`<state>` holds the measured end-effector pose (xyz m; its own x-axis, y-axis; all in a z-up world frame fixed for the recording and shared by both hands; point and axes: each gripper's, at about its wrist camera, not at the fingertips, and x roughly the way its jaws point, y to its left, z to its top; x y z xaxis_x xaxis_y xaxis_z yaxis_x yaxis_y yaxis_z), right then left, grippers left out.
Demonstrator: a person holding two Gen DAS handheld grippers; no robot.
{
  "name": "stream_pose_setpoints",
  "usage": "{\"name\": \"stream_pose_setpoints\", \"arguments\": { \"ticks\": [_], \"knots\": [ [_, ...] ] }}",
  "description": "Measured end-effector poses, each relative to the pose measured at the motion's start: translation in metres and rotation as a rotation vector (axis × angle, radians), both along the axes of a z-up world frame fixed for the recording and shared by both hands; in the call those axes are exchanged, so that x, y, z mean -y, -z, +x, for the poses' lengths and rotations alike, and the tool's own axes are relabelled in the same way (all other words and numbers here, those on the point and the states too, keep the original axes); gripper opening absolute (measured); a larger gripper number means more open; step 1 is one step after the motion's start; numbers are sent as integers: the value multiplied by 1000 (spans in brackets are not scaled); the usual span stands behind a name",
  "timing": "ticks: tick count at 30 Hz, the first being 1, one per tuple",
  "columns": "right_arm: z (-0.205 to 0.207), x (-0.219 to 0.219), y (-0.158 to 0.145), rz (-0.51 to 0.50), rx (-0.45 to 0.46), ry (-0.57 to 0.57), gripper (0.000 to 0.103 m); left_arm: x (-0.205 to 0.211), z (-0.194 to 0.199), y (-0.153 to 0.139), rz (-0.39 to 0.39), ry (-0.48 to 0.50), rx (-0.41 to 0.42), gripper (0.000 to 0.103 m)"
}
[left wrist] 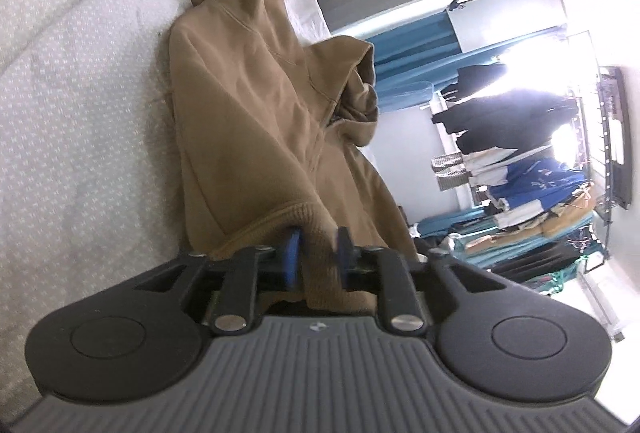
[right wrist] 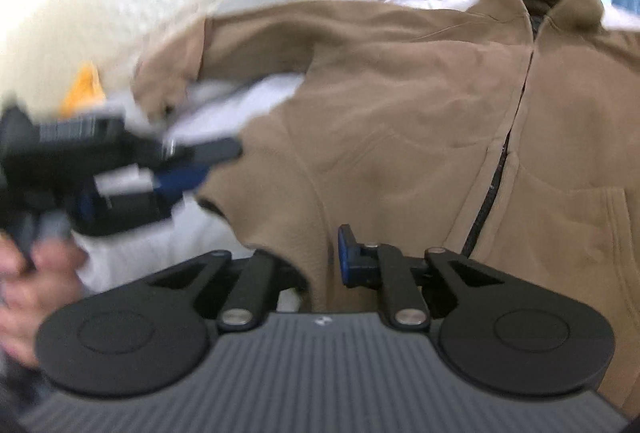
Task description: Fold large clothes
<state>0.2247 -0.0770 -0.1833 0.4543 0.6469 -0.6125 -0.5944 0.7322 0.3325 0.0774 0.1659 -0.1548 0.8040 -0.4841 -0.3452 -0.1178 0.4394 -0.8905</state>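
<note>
The hoodie (right wrist: 400, 105), tan fleece with a dark zip (right wrist: 496, 177), lies front-up on the pale bed (left wrist: 80, 113); its hood (left wrist: 356, 89) is at the end far from you, its ribbed hem (left wrist: 276, 221) at the near end.

Left gripper (left wrist: 318, 253): your 2 blue pads stand partly spread, with the ribbed hem hanging between them. Neither pad (left wrist: 292, 253) clearly presses the cloth, so treat this as a loose hold, not a pinch.

Right gripper (right wrist: 320, 253): only the right pad (right wrist: 346, 247) shows; the other lies under a fold of hem. The jaws are pressed together on that fold, beside the zip.

In the right view, your left gripper (right wrist: 172, 169) sits blurred at the hem's left corner, below a sleeve (right wrist: 176, 73) that is thrown across a white patch of bedding.

Handling, as a judgement: the fleece is soft, thick and limp, moderately heavy for cloth, and not slippery. It will sag and drag on the bed, and the open zip lets the 2 fronts part. Take hold at the ribbed hem corners or the shoulder seams, where doubled cloth fills the jaws. Avoid thin single layers near the pocket (right wrist: 600, 217).
</note>
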Motion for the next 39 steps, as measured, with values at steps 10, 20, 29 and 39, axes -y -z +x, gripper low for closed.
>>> {"name": "stream_pose_setpoints", "arguments": {
  "ticks": [10,20,29,39],
  "knots": [
    [15,35,-6,268,-127,83,14,0,-1,13,11,-43,-94,70],
    [-2,14,-2,162,-87,0,14,16,21,31,70,13,-195,73],
    [-30,0,5,76,-24,-91,16,8,10,23,137,-47,-245,0],
    [-54,-27,13,-1,-17,-194,17,-14,-22,-42,488,-19,-368,0]
  ]
}}
